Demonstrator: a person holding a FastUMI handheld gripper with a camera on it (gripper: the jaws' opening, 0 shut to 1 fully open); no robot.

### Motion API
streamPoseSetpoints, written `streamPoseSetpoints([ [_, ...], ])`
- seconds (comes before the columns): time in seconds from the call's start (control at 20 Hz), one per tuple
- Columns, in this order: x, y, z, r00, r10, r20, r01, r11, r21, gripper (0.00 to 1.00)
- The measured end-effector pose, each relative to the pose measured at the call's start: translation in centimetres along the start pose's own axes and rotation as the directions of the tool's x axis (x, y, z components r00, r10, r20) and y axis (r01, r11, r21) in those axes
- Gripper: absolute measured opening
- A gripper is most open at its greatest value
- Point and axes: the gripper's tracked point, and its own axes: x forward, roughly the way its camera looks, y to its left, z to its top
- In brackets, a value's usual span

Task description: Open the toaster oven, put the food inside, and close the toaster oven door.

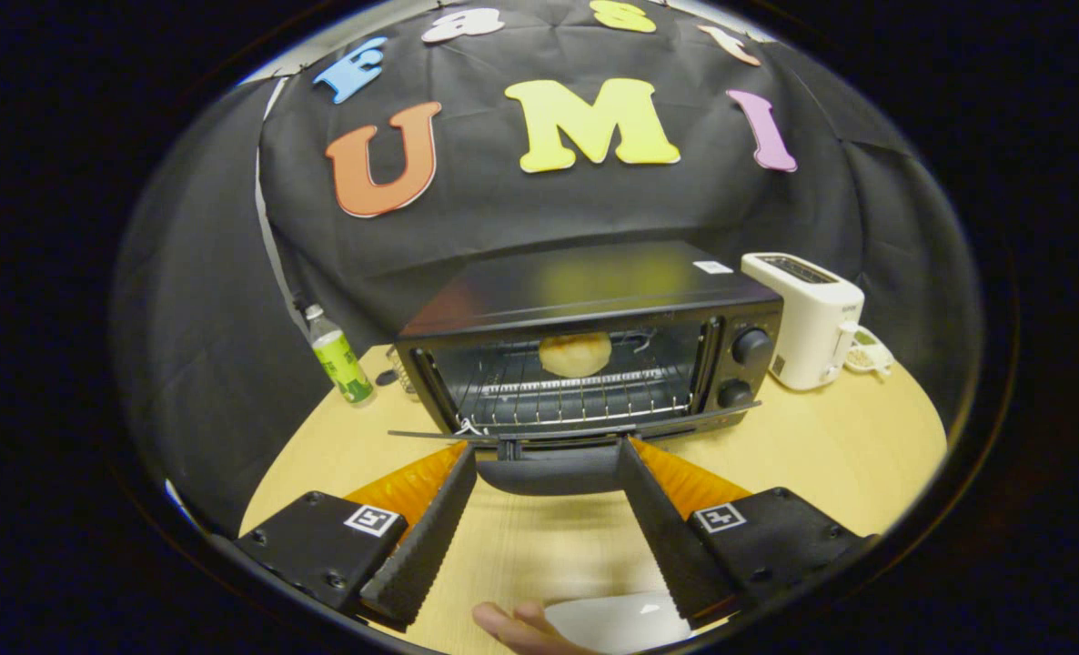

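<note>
Your gripper (547, 455), jaws spread, brackets the lowered door's handle (549, 473) at lower centre without clenching it. The bun (575, 354) rests on the toaster oven (585, 300) rack, centre frame.

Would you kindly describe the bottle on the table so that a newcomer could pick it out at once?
Start at the black toaster oven in the middle of the wooden table, its door folded down just ahead of the open tongs. The bottle stands beside the oven, on the side away from the white toaster. It is the only tall, slim thing there, clear with a green label.
</note>
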Motion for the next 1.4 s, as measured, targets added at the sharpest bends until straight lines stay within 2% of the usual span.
streamPoseSetpoints([
  [0.3, 0.0, -0.5, 2.1, 0.993, 0.025, 0.114, -0.025, 1.0, -0.003, 1.0],
  [0.55, -2.7, -1.4, 4.0, 0.983, 0.023, 0.185, -0.016, 0.999, -0.039, 1.0],
  [0.75, -6.6, -2.1, 5.9, 0.971, -0.016, 0.24, 0.043, 0.993, -0.109, 1.0],
  [1.0, -12.3, -1.9, 9.3, 0.94, -0.036, 0.338, 0.088, 0.986, -0.142, 1.0],
  [1.4, -20.8, -1.9, 13.1, 0.903, -0.029, 0.428, 0.091, 0.988, -0.124, 1.0],
])
